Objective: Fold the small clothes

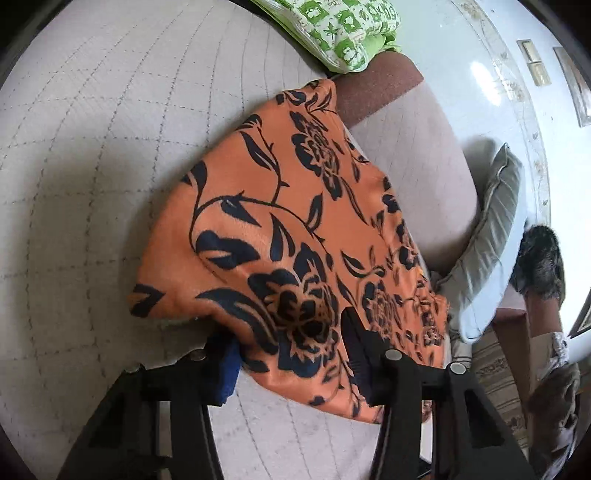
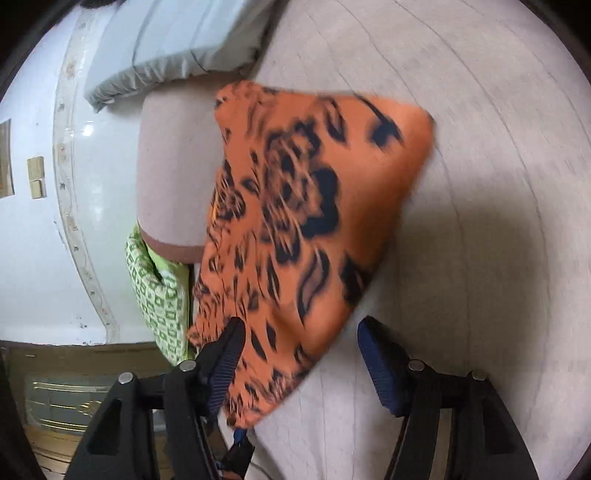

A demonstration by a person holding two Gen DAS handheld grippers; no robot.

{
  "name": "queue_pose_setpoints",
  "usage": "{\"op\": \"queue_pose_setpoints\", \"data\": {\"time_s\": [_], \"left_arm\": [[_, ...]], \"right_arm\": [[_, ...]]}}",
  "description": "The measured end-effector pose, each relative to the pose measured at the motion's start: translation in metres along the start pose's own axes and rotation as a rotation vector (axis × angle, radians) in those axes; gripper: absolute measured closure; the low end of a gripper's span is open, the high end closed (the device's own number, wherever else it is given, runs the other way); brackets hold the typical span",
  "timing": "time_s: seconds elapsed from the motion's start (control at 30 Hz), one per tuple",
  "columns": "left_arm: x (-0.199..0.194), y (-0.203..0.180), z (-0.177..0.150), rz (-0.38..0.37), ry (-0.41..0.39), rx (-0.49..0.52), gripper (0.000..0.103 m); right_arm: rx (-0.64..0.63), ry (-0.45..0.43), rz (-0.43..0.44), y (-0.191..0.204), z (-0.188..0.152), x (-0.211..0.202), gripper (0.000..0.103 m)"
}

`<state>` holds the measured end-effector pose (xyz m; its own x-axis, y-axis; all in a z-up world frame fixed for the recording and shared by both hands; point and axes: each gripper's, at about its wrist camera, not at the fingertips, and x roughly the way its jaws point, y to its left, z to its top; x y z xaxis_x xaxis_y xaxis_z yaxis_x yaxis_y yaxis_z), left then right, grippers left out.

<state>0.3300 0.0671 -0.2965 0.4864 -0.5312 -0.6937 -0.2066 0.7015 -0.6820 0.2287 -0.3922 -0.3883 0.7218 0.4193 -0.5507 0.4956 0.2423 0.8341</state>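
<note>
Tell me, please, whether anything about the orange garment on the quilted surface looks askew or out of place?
Yes. The orange floral garment lies skewed across the quilted surface, one edge overhanging its side toward the green patterned fabric. Its near end is lifted by the left gripper.

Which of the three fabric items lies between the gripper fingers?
The orange garment with dark flowers; the green checked cloth and grey cushion lie farther off.

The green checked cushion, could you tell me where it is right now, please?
In the left wrist view the green cushion lies at the top edge, just beyond the orange cloth, by the sofa's brown trim.
</note>
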Motion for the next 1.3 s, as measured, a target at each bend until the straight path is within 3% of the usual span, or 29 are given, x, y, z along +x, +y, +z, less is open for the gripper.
{"op": "queue_pose_setpoints", "data": {"time_s": [0.07, 0.1, 0.17, 0.2, 0.23, 0.27, 0.33, 0.37, 0.47, 0.53, 0.73, 0.93, 1.07, 1.13, 1.2, 1.3], "left_arm": [[0.001, 0.001, 0.002, -0.018, -0.006, -0.023, 0.046], [0.001, 0.002, 0.003, -0.040, -0.003, -0.040, 0.033], [0.002, 0.005, 0.007, -0.114, -0.006, -0.085, 0.022], [0.004, 0.006, 0.009, -0.121, -0.015, -0.100, 0.022], [0.006, 0.006, 0.012, -0.129, -0.028, -0.103, 0.022], [0.006, 0.007, 0.014, -0.135, -0.042, -0.100, 0.024], [0.008, 0.011, 0.018, -0.088, -0.073, -0.101, 0.070], [0.013, 0.017, 0.021, -0.064, -0.058, -0.114, 0.082], [0.014, 0.028, 0.020, -0.120, -0.062, -0.206, 0.085], [0.007, 0.014, 0.019, -0.090, -0.081, -0.135, 0.087], [-0.023, -0.012, 0.013, -0.070, -0.122, -0.023, 0.088], [-0.060, 0.007, -0.010, -0.060, -0.082, -0.001, 0.088], [-0.082, 0.031, -0.029, -0.058, -0.034, -0.055, 0.088], [-0.095, 0.044, -0.046, 0.005, -0.024, -0.035, 0.085], [-0.106, 0.067, -0.061, 0.117, -0.007, -0.090, 0.081], [-0.133, 0.092, -0.065, 0.149, -0.060, -0.187, 0.080]], "right_arm": [[-0.033, -0.062, 0.002, 0.002, 0.006, 0.003, 0.036], [-0.021, -0.077, 0.016, -0.001, 0.009, 0.005, 0.036], [-0.003, -0.093, 0.044, -0.004, 0.014, 0.003, 0.040], [-0.010, -0.098, 0.049, -0.006, 0.019, 0.001, 0.046], [-0.029, -0.103, 0.030, -0.005, 0.021, 0.002, 0.073], [-0.049, -0.110, -0.012, -0.005, 0.027, 0.004, 0.089], [-0.045, -0.115, -0.019, -0.011, 0.032, 0.007, 0.090], [-0.057, -0.123, -0.028, -0.008, 0.031, 0.007, 0.090], [-0.275, -0.188, -0.146, 0.031, 0.013, 0.010, 0.092], [-0.392, -0.231, -0.160, 0.050, 0.002, 0.002, 0.093], [-0.577, -0.326, -0.190, 0.082, -0.023, -0.025, 0.094], [-0.710, -0.326, -0.252, 0.090, -0.063, -0.047, 0.094], [-0.760, -0.287, -0.272, 0.078, -0.097, -0.075, 0.094], [-0.752, -0.227, -0.280, 0.063, -0.112, -0.089, 0.094], [-0.692, -0.052, -0.309, 0.038, -0.117, -0.089, 0.090], [-0.515, 0.151, -0.355, 0.006, -0.109, -0.090, 0.090]]}}
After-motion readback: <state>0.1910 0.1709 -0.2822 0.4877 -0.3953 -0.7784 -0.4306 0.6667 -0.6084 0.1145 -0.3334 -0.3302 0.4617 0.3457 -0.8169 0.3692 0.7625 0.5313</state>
